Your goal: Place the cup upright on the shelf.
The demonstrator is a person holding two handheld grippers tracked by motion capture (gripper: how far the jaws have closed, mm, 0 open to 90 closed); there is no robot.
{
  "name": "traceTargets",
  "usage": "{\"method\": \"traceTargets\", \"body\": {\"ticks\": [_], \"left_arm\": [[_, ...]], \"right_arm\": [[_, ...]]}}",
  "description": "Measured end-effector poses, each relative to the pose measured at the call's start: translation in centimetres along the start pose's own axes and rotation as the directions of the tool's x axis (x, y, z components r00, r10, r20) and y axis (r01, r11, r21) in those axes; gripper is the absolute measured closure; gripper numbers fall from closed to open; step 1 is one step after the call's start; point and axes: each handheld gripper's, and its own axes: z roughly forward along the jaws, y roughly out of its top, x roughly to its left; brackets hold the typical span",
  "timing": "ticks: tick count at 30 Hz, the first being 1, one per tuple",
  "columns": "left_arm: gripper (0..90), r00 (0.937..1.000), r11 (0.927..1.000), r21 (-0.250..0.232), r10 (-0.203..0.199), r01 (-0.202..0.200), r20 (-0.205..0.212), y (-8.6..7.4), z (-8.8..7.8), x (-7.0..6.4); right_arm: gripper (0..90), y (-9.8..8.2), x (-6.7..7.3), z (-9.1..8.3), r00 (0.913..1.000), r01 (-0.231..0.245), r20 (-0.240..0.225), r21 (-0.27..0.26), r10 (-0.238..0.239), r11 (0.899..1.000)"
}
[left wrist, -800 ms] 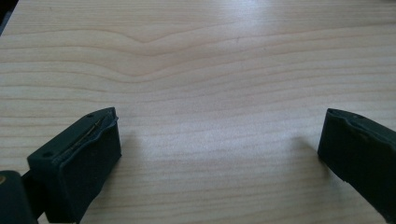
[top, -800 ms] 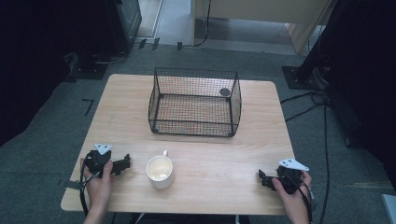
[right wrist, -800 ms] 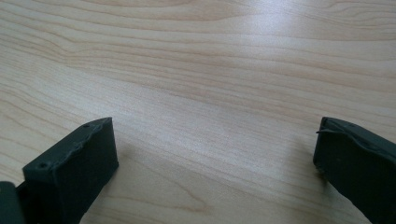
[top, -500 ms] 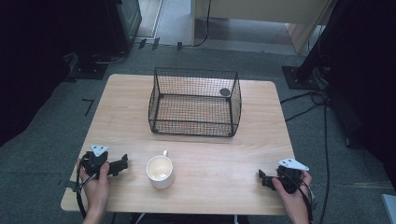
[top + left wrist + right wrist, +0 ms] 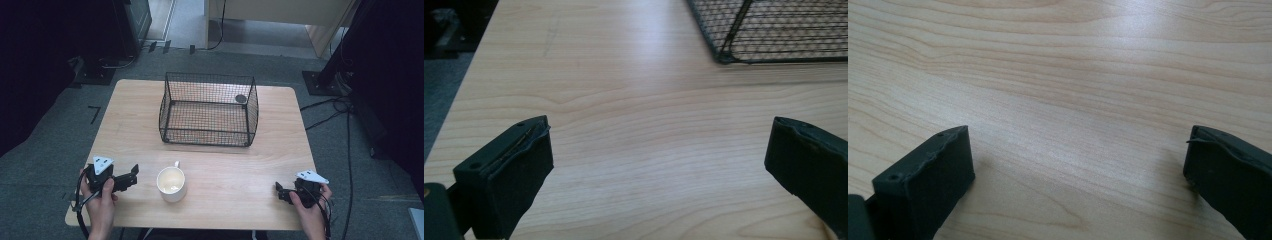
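Resting near the table's (image 5: 280,150) front left corner, the left gripper (image 5: 131,176) points at the mug (image 5: 171,184) just beside it, jaws spread wide with only bare wood between them. The mug stands upright at the front, well short of the wire basket (image 5: 208,110). The right gripper (image 5: 279,192) sits near the front right corner, jaws likewise wide apart and holding nothing.
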Motion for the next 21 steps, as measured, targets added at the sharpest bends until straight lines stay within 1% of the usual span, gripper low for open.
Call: {"method": "traceTargets", "body": {"ticks": [3,4,5,6,9,10,12,13,15,17,18,21], "left_arm": [[0.0,0.9998,0.9998,-0.016,0.011,-0.011,0.018,0.3,-0.6,-0.8],[0.0,0.9995,0.9996,-0.024,0.014,-0.014,0.029,0.5,-0.9,-1.0],[0.0,0.9986,0.999,-0.042,0.017,-0.015,0.05,0.7,-1.4,-1.5],[0.0,0.9986,0.999,-0.042,0.017,-0.015,0.05,0.7,-1.4,-1.5],[0.0,0.9972,0.9984,-0.052,0.026,-0.022,0.07,1.0,-1.8,-2.3],[0.0,0.996,0.9981,-0.056,0.031,-0.027,0.084,1.1,-2.0,-2.6],[0.0,0.9943,0.9976,-0.06,0.04,-0.034,0.099,1.2,-2.1,-3.1],[0.0,0.9922,0.9968,-0.063,0.055,-0.049,0.111,1.2,-2.3,-3.6],[0.0,0.9915,0.9967,-0.064,0.056,-0.049,0.118,1.3,-2.4,-3.8],[0.0,0.9878,0.9965,-0.07,0.055,-0.046,0.146,1.3,-2.7,-4.5],[0.0,0.9878,0.9965,-0.07,0.055,-0.046,0.146,1.3,-2.7,-4.5],[0.0,0.9846,0.9962,-0.073,0.059,-0.047,0.165,1.3,-2.9,-5.1]], "right_arm": [[0.0,0.0,0.0,0.0,1.0,0.0,0.0,0.0,0.0,1.0],[0.0,0.0,0.0,0.0,1.0,0.0,0.0,0.0,0.0,1.0],[0.0,0.0,0.0,0.0,1.0,0.001,-0.001,-0.001,-0.001,1.0],[0.0,0.0,0.0,0.0,1.0,0.001,-0.001,-0.001,-0.001,1.0],[0.0,0.1,0.1,0.1,1.0,0.002,0.0,0.0,-0.002,1.0],[0.0,0.1,0.1,0.1,1.0,0.003,0.0,0.0,-0.003,1.0],[0.0,0.2,0.1,0.2,1.0,-0.001,-0.001,0.0,0.001,1.0],[0.0,0.2,0.1,0.2,1.0,-0.001,-0.002,0.0,0.001,1.0],[0.0,0.2,0.1,0.2,1.0,-0.001,-0.001,0.0,0.001,1.0],[0.0,0.2,0.1,0.2,1.0,-0.001,-0.002,0.0,0.001,1.0],[0.0,0.2,0.1,0.2,1.0,-0.001,-0.002,0.0,0.001,1.0],[0.0,0.2,0.1,0.2,1.0,-0.001,-0.001,0.0,0.001,1.0]]}}
